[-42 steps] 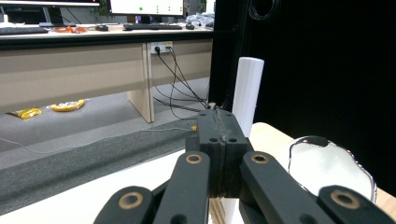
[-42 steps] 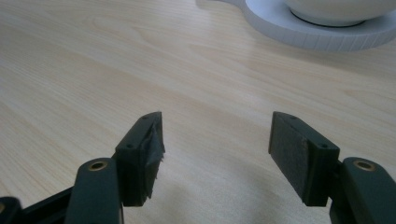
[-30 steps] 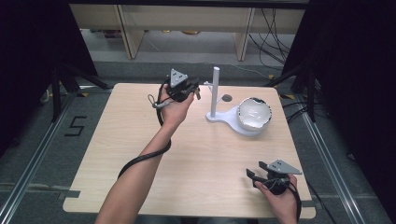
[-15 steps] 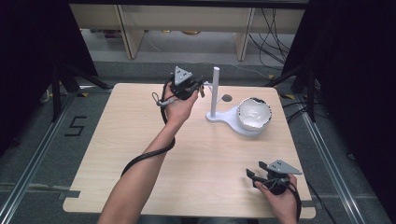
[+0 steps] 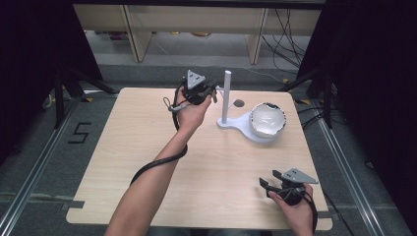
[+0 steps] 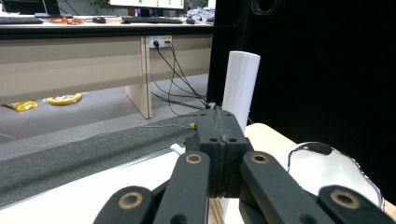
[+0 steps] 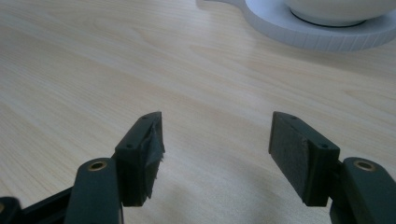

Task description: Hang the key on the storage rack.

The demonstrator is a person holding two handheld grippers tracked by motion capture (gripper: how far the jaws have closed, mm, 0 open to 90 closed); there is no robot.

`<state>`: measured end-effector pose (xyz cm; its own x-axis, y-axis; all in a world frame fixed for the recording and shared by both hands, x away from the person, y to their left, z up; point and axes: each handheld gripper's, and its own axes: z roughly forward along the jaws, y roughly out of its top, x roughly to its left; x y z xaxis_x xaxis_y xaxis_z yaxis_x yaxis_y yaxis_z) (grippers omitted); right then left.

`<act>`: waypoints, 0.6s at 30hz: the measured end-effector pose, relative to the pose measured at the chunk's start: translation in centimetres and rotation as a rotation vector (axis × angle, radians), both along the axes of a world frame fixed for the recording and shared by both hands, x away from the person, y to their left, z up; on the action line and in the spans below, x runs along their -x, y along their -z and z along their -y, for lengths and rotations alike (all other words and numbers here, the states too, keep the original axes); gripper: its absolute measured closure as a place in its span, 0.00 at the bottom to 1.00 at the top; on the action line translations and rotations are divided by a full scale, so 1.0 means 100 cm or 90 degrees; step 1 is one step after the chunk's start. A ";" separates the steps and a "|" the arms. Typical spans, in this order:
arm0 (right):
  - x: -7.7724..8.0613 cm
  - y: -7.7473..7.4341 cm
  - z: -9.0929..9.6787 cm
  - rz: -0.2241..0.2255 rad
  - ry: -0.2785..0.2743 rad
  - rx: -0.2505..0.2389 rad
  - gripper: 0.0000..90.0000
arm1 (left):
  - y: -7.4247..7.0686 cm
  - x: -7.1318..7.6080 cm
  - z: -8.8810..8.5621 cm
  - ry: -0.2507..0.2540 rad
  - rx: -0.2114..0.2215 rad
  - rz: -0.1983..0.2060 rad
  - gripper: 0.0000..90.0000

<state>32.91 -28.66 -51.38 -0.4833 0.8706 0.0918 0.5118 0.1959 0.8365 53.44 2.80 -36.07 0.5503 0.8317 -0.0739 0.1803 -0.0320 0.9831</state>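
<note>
Seemingly early yet: left hand-held gripper [image 5: 212,92] clenched on nothing beside white post [image 5: 226,96] near surface [image 5: 147,147] far edge, right hand-held gripper [image 5: 267,186] released near right front corner, bowl [image 5: 268,119] untouched on stand base [image 5: 241,123].

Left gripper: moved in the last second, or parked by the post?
Yes. The left gripper has shifted toward the table's far edge, staying left of the white post, which has not moved. Its jaws are shut and empty.
</note>
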 end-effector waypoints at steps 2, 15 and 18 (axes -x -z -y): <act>0.000 0.000 0.000 -0.001 0.000 0.000 0.40 | -0.001 0.000 0.001 -0.002 0.001 0.003 1.00; 0.001 0.000 -0.001 -0.012 -0.001 -0.005 0.40 | -0.002 0.000 0.007 -0.012 -0.009 0.005 1.00; 0.001 0.000 -0.001 -0.011 -0.001 -0.002 0.40 | -0.003 0.000 0.010 -0.015 -0.010 0.005 1.00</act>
